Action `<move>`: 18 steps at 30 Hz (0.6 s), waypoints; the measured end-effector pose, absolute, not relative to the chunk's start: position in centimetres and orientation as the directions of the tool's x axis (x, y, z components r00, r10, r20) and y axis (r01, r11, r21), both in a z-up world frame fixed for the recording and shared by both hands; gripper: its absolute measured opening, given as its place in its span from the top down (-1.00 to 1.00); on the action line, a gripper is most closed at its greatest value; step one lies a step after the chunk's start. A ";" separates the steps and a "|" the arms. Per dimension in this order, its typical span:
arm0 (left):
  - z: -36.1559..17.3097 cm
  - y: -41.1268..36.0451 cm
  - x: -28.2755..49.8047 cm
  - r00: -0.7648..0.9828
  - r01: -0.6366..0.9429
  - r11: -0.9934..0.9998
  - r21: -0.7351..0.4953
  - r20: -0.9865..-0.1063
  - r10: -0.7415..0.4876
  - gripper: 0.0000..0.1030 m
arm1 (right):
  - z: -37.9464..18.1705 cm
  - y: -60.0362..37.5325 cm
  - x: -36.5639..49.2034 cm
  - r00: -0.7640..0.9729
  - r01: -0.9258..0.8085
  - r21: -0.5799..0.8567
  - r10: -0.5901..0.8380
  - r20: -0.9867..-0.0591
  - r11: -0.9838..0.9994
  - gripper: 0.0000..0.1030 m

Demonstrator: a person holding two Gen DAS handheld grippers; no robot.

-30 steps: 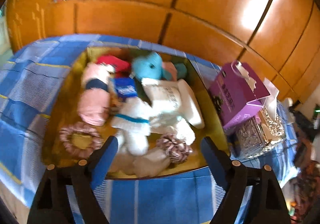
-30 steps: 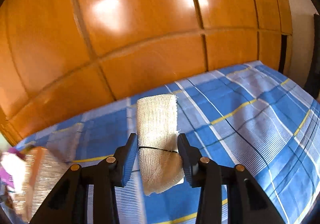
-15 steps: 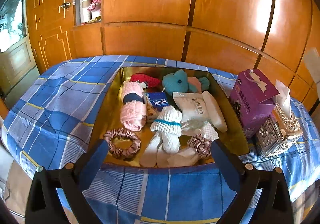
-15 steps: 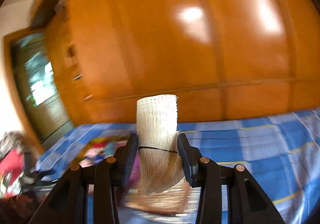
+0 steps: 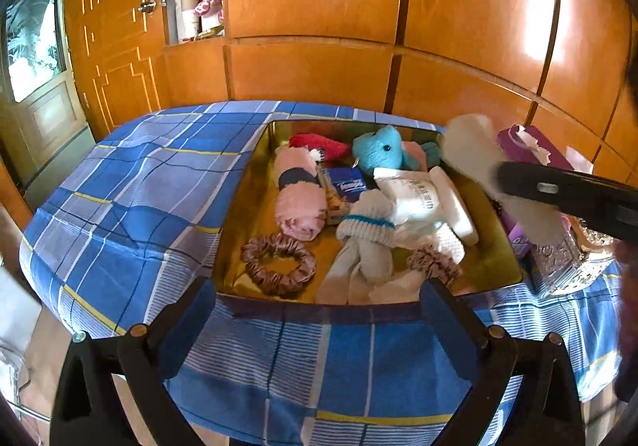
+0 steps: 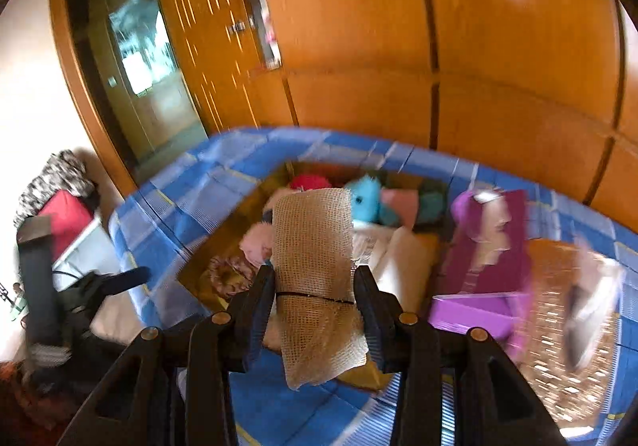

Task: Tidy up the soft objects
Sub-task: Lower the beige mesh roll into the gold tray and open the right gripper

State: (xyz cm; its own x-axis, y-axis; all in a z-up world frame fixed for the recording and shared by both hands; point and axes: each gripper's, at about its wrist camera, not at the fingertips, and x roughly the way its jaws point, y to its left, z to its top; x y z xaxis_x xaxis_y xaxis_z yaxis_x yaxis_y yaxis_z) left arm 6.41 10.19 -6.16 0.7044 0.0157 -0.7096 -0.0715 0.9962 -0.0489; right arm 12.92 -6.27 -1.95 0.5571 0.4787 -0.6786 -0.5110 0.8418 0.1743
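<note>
Gauze roll [image 6: 315,270] clamped upright between the fingers of the right gripper [image 6: 315,296], a thin black band around its middle, held over the near right side of the gold tray [image 5: 239,215]. Left gripper [image 5: 319,310] spread wide with nothing between its fingers, hanging over the tray's front edge. Tray sits on the blue plaid cloth [image 5: 131,187] and holds a pink towel roll [image 5: 297,203], teal plush toy [image 5: 379,153], white socks [image 5: 367,234] and a scrunchie [image 5: 277,264]. Purple tissue box [image 6: 486,258] just beside the tray.

Blue plaid cloth [image 5: 131,191]; gold tray [image 5: 243,207]; teal plush [image 5: 379,153].
</note>
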 end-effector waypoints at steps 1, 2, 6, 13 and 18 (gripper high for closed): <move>-6.2 10.3 6.3 0.703 -0.078 0.996 -0.047 -0.711 0.022 -0.99 | -2.6 -5.6 14.0 0.549 -0.494 0.186 0.471 -0.691 0.849 0.21; -6.3 10.5 6.2 0.704 -0.087 0.995 -0.045 -0.710 0.029 -0.99 | -3.1 -5.3 14.8 0.542 -0.482 0.198 0.468 -0.698 0.853 0.21; -6.3 11.1 5.7 0.709 -0.099 0.995 -0.021 -0.703 0.056 -0.99 | -4.6 -4.1 18.3 0.528 -0.409 0.223 0.429 -0.733 0.885 0.19; -6.0 11.4 4.9 0.711 -0.100 0.994 0.048 -0.695 0.105 -0.99 | -6.7 -1.6 22.4 0.496 -0.357 0.239 0.400 -0.771 0.903 0.10; -5.4 11.2 4.8 0.692 -0.106 0.992 0.073 -0.710 0.126 -0.99 | -7.5 -2.1 23.0 0.481 -0.318 0.328 0.450 -0.753 0.889 -0.52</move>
State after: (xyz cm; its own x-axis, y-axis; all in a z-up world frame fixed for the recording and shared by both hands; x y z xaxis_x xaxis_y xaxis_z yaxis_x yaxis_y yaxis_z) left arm 4.77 11.24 -5.45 0.6925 0.1263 -0.7103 -0.1063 0.9917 0.0728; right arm 23.00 -2.08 -7.46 0.4810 0.4497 -0.7526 -0.3179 0.8895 0.3283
